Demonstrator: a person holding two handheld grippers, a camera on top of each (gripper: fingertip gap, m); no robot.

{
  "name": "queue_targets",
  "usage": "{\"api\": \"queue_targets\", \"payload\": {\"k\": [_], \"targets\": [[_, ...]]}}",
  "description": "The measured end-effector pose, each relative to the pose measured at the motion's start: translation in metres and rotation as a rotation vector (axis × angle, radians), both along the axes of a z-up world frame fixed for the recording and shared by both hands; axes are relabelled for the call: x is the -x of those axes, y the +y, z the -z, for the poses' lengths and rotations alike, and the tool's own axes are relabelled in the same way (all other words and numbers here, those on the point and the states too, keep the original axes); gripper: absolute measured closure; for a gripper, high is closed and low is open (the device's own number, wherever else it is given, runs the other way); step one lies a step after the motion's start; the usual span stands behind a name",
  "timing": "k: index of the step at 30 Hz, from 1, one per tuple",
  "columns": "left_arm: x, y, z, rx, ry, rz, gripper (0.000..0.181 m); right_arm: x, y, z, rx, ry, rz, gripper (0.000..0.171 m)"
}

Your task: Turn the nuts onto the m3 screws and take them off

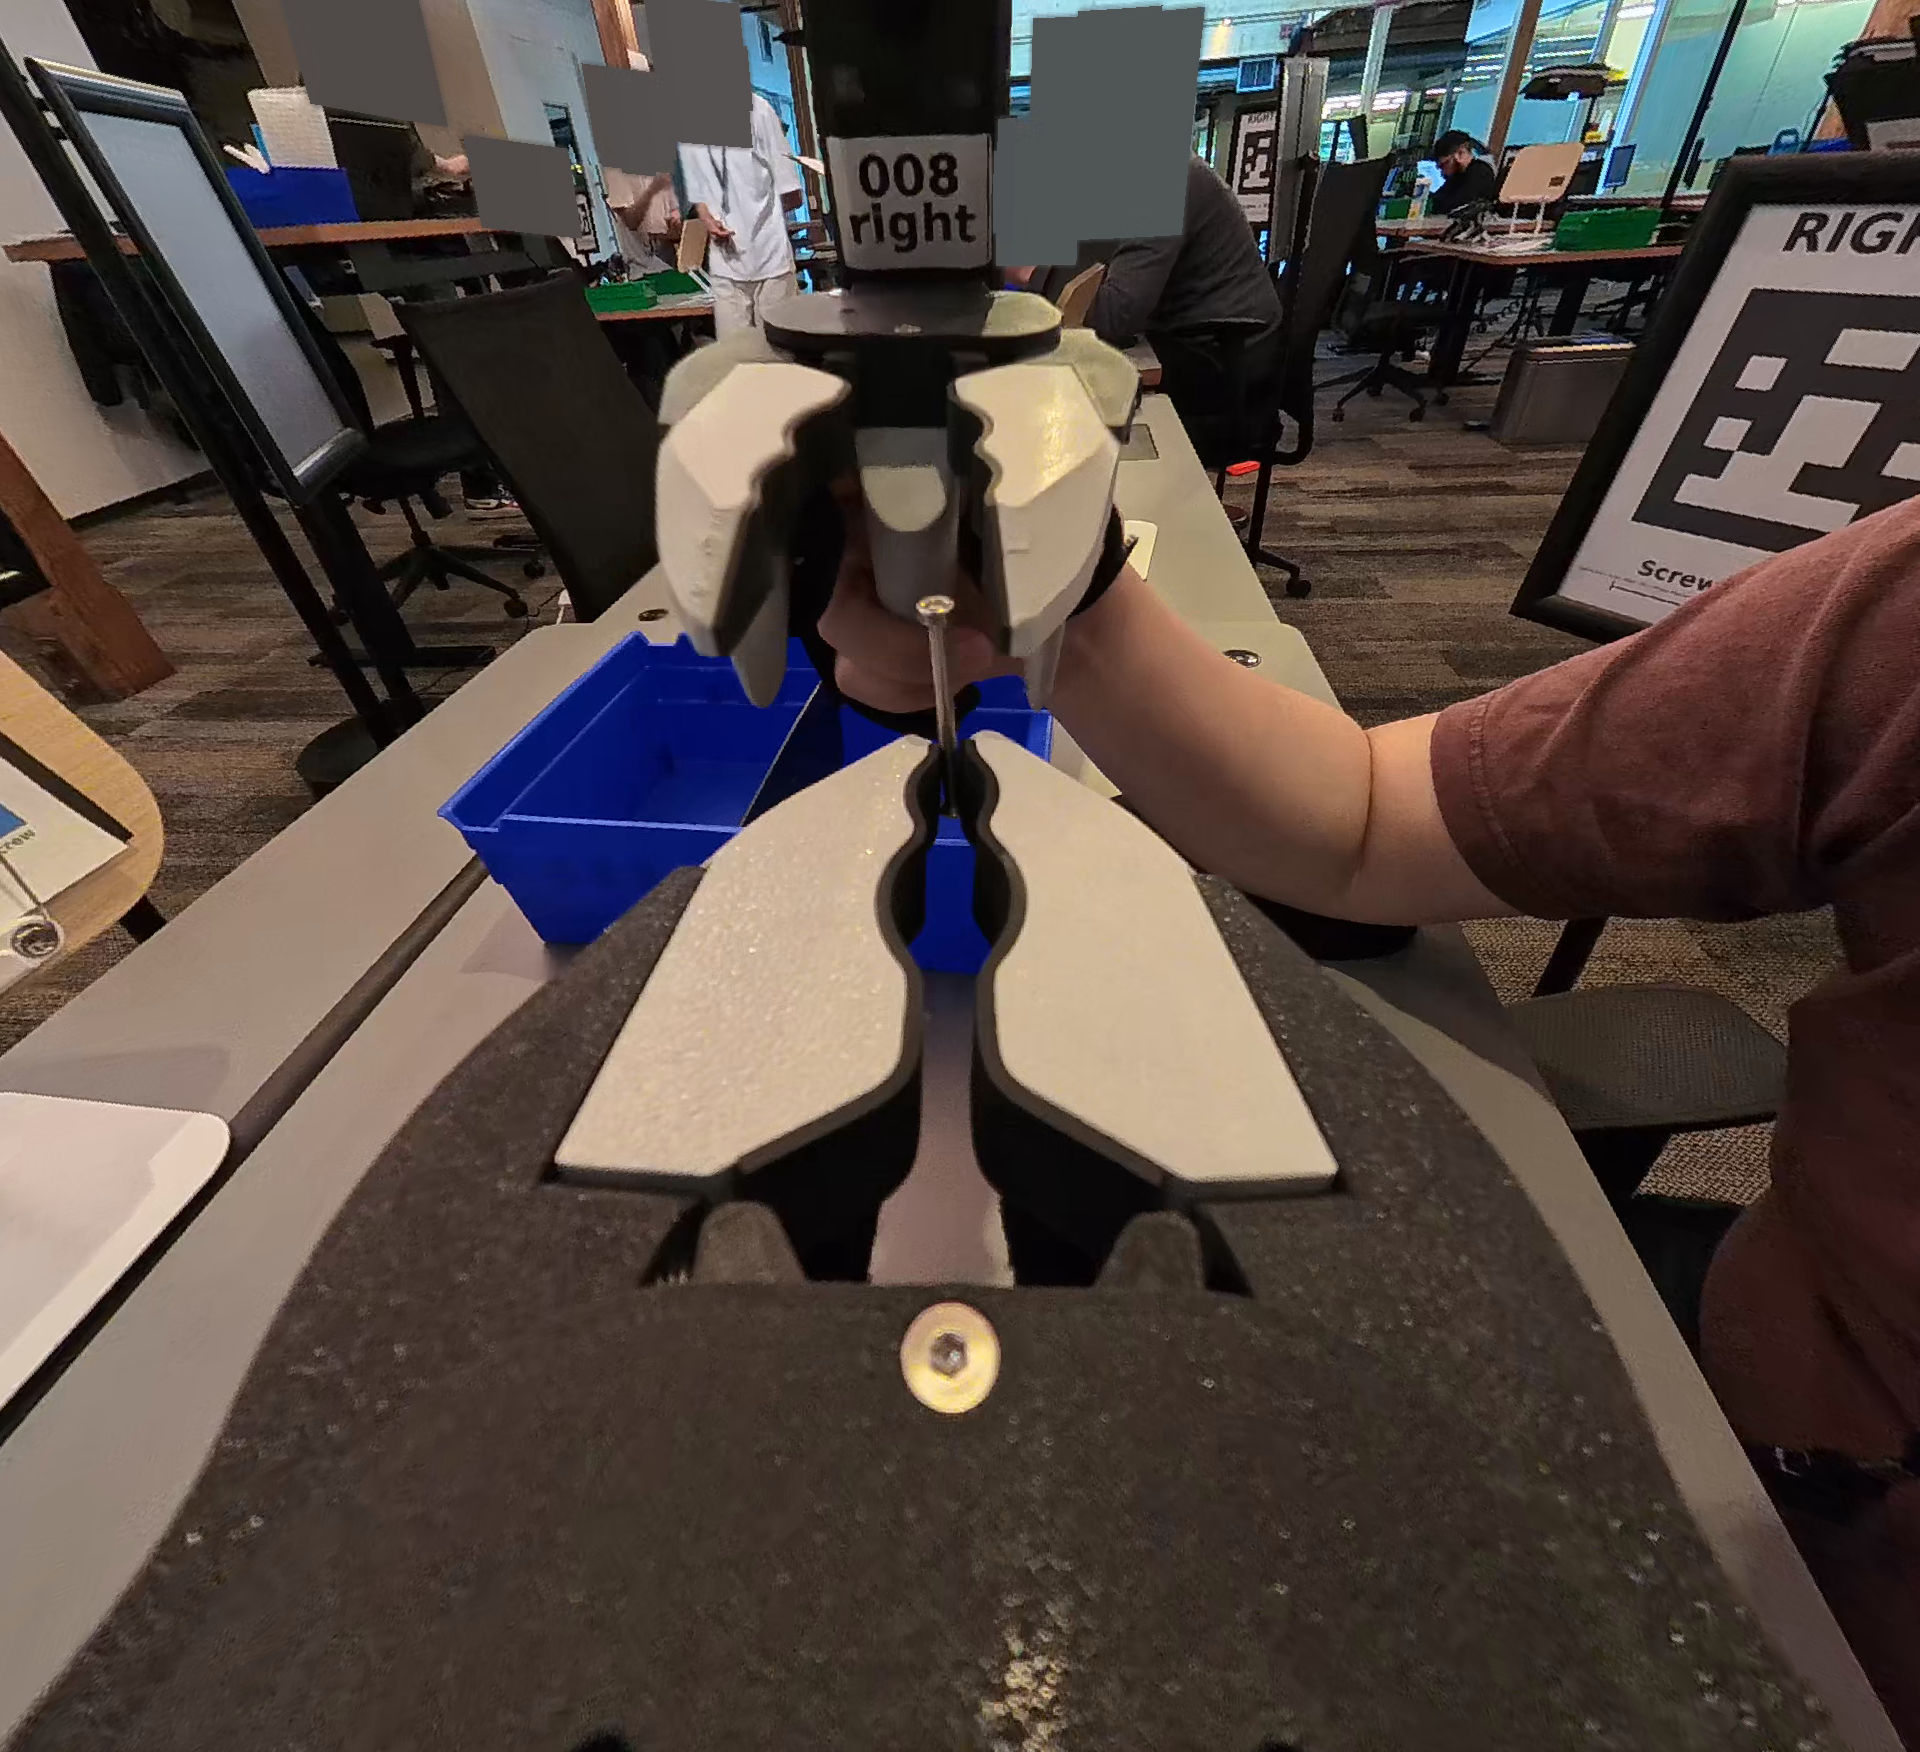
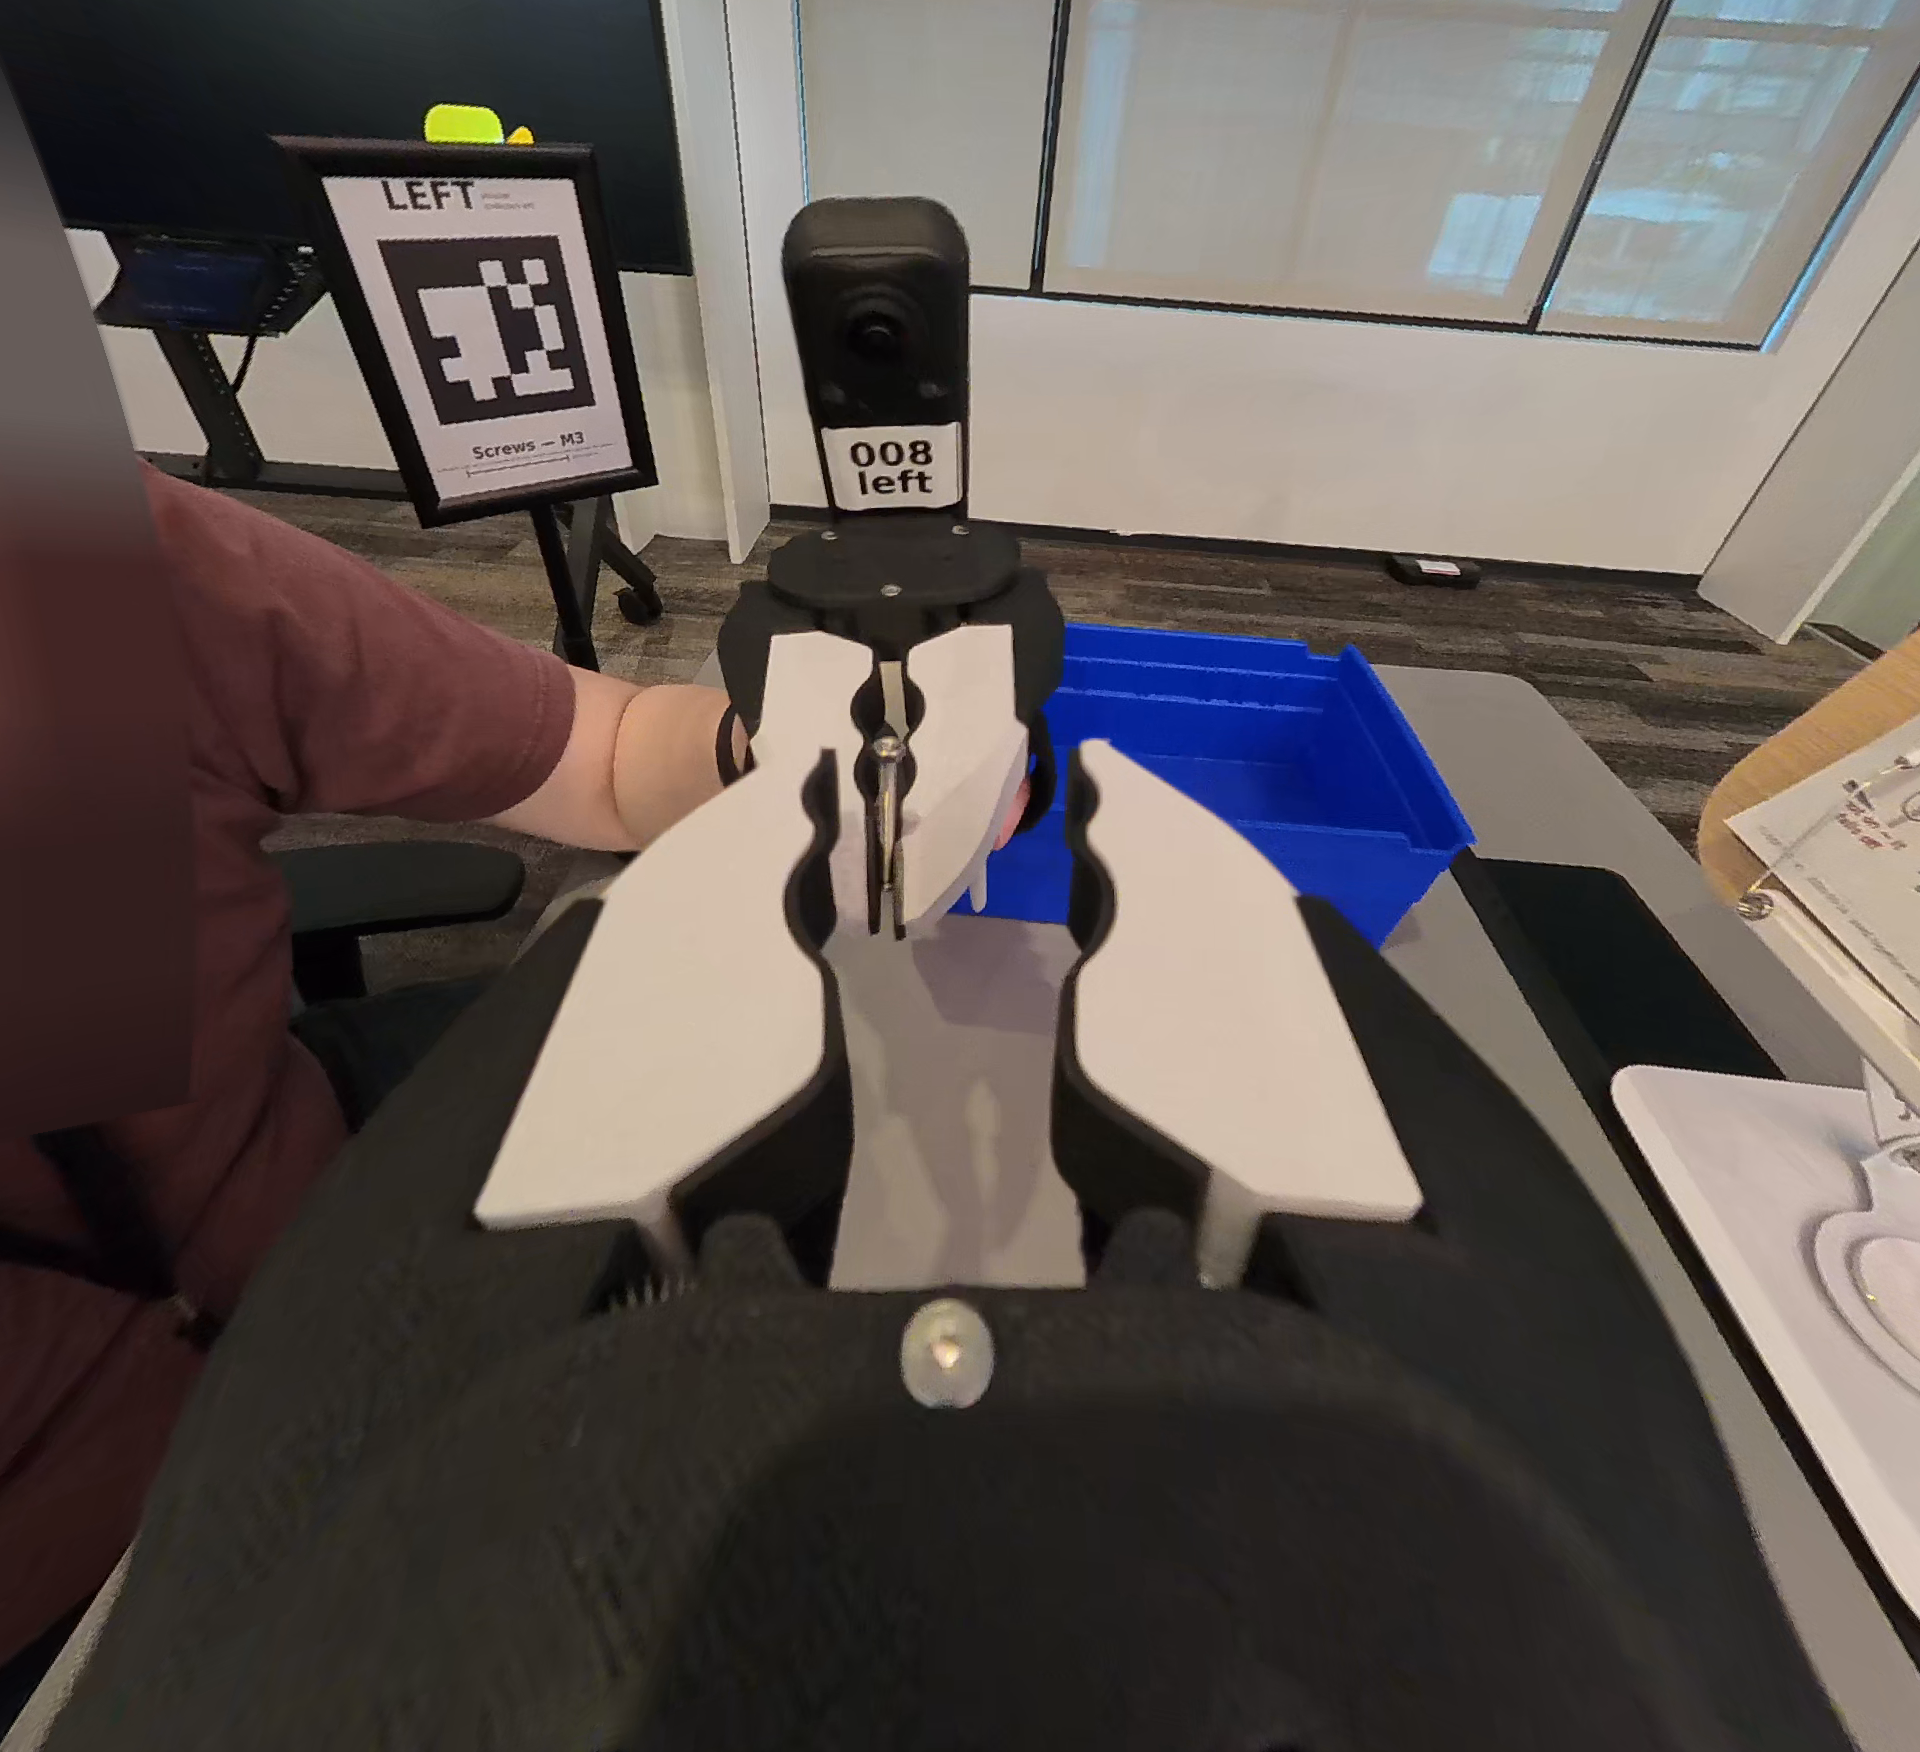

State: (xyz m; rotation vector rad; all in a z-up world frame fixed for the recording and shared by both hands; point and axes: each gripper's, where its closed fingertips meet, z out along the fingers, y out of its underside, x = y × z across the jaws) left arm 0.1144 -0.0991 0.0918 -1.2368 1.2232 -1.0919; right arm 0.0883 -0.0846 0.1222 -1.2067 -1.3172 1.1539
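Observation:
My left gripper (image 1: 948, 752) is shut on the lower end of a thin silver M3 screw (image 1: 941, 700), which sticks out past its tips. My right gripper (image 1: 904, 694) faces it, open and empty, with one finger on either side of the screw's top end and not touching it. In the right wrist view my right gripper (image 2: 956, 762) is open, and the screw (image 2: 886, 829) stands just inside its left finger (image 2: 727, 923), held by the left gripper (image 2: 885, 923). I cannot make out a nut on the screw.
A blue bin (image 1: 623, 798) stands on the grey table (image 1: 312, 923) behind the grippers; it also shows in the right wrist view (image 2: 1247, 767). A white tray (image 2: 1766, 1235) and papers (image 2: 1849, 871) lie to one side. Framed marker signs (image 1: 1766, 403) (image 2: 488, 331) stand beside the table. The grippers are tip to tip, or close to it.

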Motion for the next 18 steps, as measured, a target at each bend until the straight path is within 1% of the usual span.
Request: {"api": "queue_targets", "payload": {"k": [2,8,18], "targets": [[0.0005,0.0001,-0.0006,0.0,-0.001,0.0,0.179,-0.0006,-0.0017,0.0004,0.002,-0.003,-0.014,0.136],[0.0001,0.0002,0.0,-0.001,0.001,-0.002,0.179,-0.0011,-0.0046,-0.0016,0.038,0.016,-0.05,0.149],[0.0004,0.0,-0.0005,0.0,-0.001,-0.001,0.179,0.0017,-0.0086,0.0011,0.044,0.009,-0.083,0.157]]}}
